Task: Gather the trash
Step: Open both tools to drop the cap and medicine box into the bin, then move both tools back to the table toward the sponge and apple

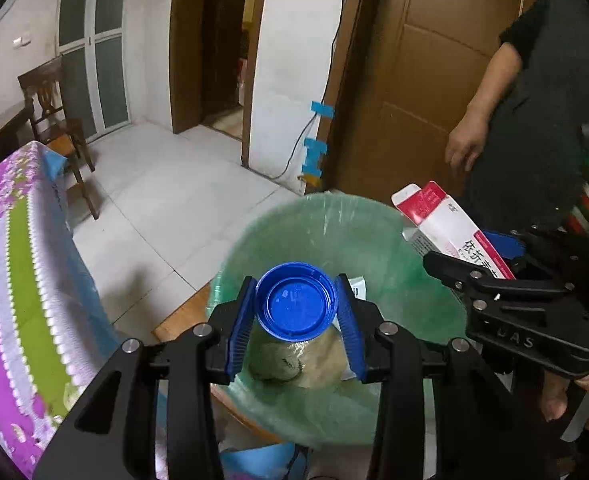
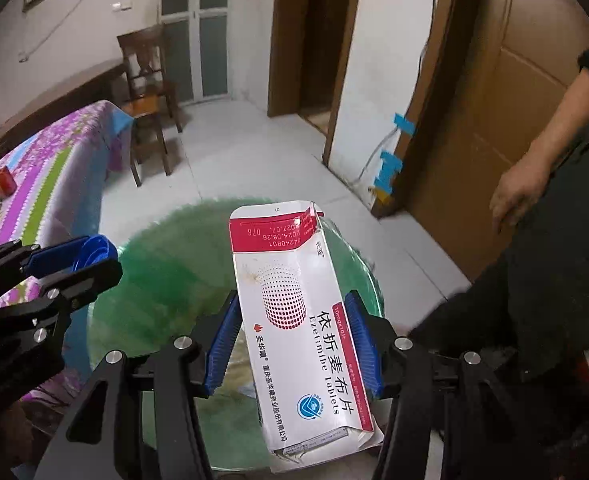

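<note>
My left gripper (image 1: 296, 305) is shut on a blue bottle cap (image 1: 295, 300), open side facing the camera, and holds it over a bin lined with a green bag (image 1: 374, 240). Crumpled paper and other scraps lie at the bin's bottom. My right gripper (image 2: 294, 336) is shut on a white and red medicine box (image 2: 294, 312), also above the green-lined bin (image 2: 166, 280). In the left wrist view the right gripper (image 1: 470, 258) comes in from the right with the medicine box (image 1: 442, 220). In the right wrist view the left gripper (image 2: 90, 256) and the cap (image 2: 96, 250) show at the left.
A table with a purple, green and white cloth (image 1: 18, 280) stands close on the left of the bin, with cans (image 2: 0, 184) on it. A wooden chair (image 2: 146, 92) is behind it. A person in dark clothes (image 1: 534, 128) stands by a brown door (image 1: 426, 80) on the right.
</note>
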Demonstrator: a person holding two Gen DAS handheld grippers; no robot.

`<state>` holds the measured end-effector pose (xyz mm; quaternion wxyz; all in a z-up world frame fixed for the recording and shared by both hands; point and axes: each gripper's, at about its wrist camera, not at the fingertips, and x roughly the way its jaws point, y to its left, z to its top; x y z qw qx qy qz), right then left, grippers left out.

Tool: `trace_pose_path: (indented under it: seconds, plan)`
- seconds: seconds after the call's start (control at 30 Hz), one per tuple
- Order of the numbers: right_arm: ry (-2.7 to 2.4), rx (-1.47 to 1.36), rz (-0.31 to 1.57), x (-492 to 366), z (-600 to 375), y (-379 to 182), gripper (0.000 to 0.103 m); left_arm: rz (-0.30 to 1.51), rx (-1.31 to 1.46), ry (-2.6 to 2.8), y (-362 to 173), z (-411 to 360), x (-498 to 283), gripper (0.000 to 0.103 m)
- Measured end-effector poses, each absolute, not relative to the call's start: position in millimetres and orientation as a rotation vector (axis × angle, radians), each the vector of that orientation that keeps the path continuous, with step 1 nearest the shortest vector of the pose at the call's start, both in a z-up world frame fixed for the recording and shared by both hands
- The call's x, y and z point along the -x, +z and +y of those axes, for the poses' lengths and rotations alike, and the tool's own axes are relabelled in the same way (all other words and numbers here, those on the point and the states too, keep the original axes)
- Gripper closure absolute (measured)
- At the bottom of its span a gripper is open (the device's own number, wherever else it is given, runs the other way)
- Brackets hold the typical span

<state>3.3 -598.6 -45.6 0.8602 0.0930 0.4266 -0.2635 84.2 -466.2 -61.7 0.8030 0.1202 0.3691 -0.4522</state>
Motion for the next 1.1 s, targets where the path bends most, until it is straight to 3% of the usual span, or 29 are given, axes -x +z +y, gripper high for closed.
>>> trace_pose_path:
  seconds: [0.43,0.47,0.5,0.57,0.87,1.1]
  plan:
    - [-0.547,-0.227,0.924,-7.7,-605.1,-62.2,0.047,0.825,-0.285,-0.953,-69.6,-474.9,-91.1,0.065]
    - [-0.545,-0.228,0.923,-7.4,-605.5,-61.5,0.046,0.827,-0.286,-0.953,-69.7,-475.4,-91.8,0.057]
    - [-0.545,-0.231,0.922,-4.2,-606.6,-60.2,0.041,0.824,-0.287,-0.952,-69.2,-475.6,-91.3,0.041]
    - [-0.558,-0.233,0.907,0.5,-606.7,-58.5,0.033,0.794,-0.290,-0.933,-66.6,-474.1,-88.1,0.023]
    - [-0.578,-0.241,0.801,22.3,-586.7,-38.8,0.032,0.768,-0.297,-0.915,-58.2,-453.8,-83.9,0.022]
    - [-0.422,-0.086,0.403,54.8,-462.0,18.5,0.008,0.650,-0.289,-0.882,-22.5,-360.2,-63.7,0.019]
